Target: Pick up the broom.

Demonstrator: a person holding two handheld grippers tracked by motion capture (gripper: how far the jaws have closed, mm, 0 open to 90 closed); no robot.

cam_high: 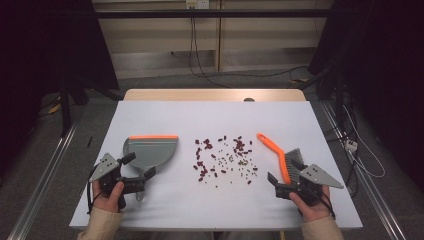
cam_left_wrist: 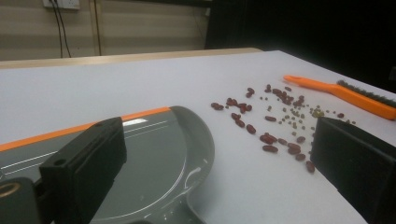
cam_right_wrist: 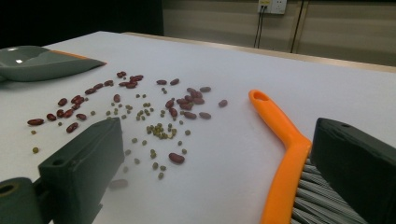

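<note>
Both sets of jaws stand wide apart with nothing clamped between them. From the high view, the left gripper point(cam_high: 141, 179) sits low at the near left of the white table point(cam_high: 165, 210), right at the handle end of the grey dustpan point(cam_high: 150, 151), whose orange lip faces the far side. Over on the near right, the right gripper point(cam_high: 279, 183) hovers at the bristle end of the orange brush point(cam_high: 274, 148), its handle angling away toward the middle. Between the two tools lies a loose scatter of red beans point(cam_high: 202, 167) and small green peas point(cam_high: 242, 162).

Now the left gripper view: the left gripper point(cam_left_wrist: 219, 163) looks out over the dustpan point(cam_left_wrist: 159, 158), one jaw above the pan, the other over bare table, neither pressing on it. Red beans point(cam_left_wrist: 268, 138) spread just beyond the pan's curved edge, the brush point(cam_left_wrist: 345, 93) farther off.

Right gripper view next: the right gripper point(cam_right_wrist: 219, 163) has its jaws either side of the brush point(cam_right_wrist: 285, 154), grey bristles close by one jaw, with no squeeze on it. Peas point(cam_right_wrist: 161, 130) and beans point(cam_right_wrist: 189, 100) lie just beside the handle, the dustpan point(cam_right_wrist: 42, 63) well apart at the far corner.
</note>
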